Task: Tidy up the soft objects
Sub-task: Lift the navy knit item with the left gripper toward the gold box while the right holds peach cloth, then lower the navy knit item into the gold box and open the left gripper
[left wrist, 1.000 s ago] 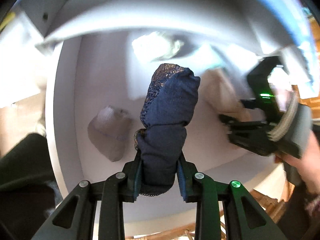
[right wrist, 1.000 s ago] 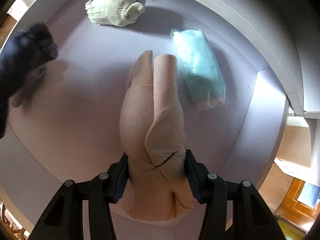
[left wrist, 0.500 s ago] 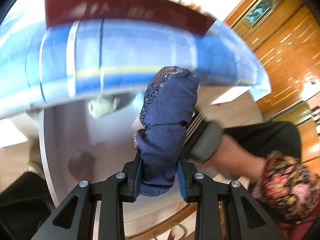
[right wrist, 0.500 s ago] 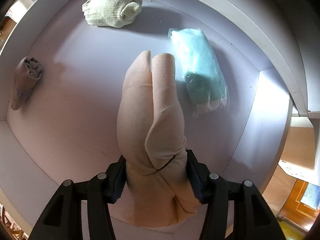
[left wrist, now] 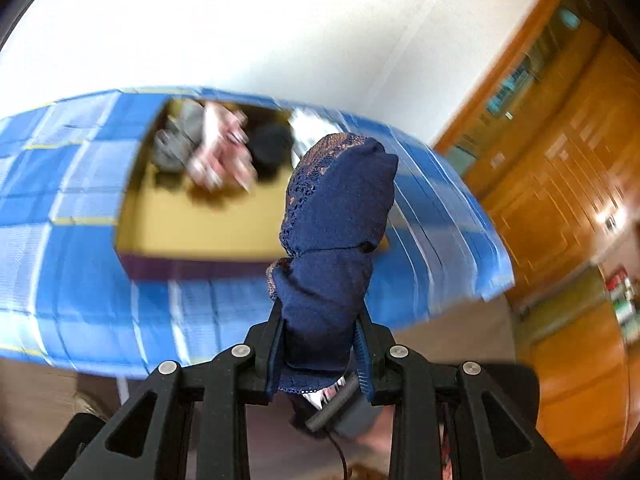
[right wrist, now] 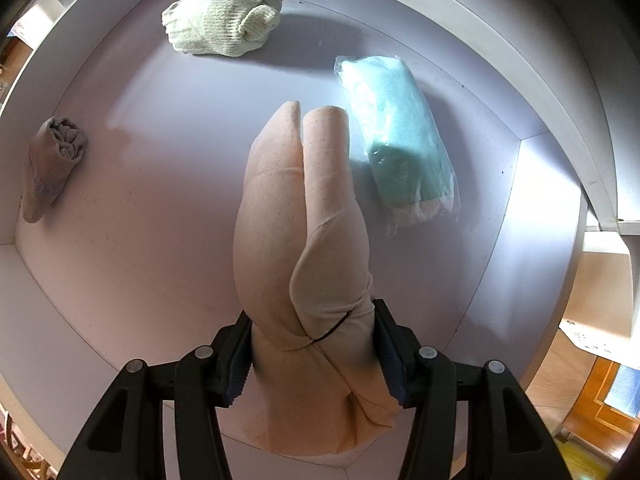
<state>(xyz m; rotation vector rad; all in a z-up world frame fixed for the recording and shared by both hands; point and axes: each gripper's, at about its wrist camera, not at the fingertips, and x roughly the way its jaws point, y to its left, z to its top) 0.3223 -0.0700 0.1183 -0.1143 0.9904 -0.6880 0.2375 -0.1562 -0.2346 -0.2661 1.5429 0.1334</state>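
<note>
Navy lace cloth is pinched upright in the left gripper's jaws, long axis pointing away, before a blue checked surface. A peach cloth roll, likewise lengthwise, is clamped by the right gripper above a white tray.

Five fabric bundles — two boxes

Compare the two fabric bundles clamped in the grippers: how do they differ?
The navy bundle in the left gripper is dark with a lacy edge; the peach bundle in the right gripper is pale and smooth. The navy one faces a yellow-lined box on a blue checked cloth; the peach one hangs over a white drawer. Both are rolled and clamped.
</note>
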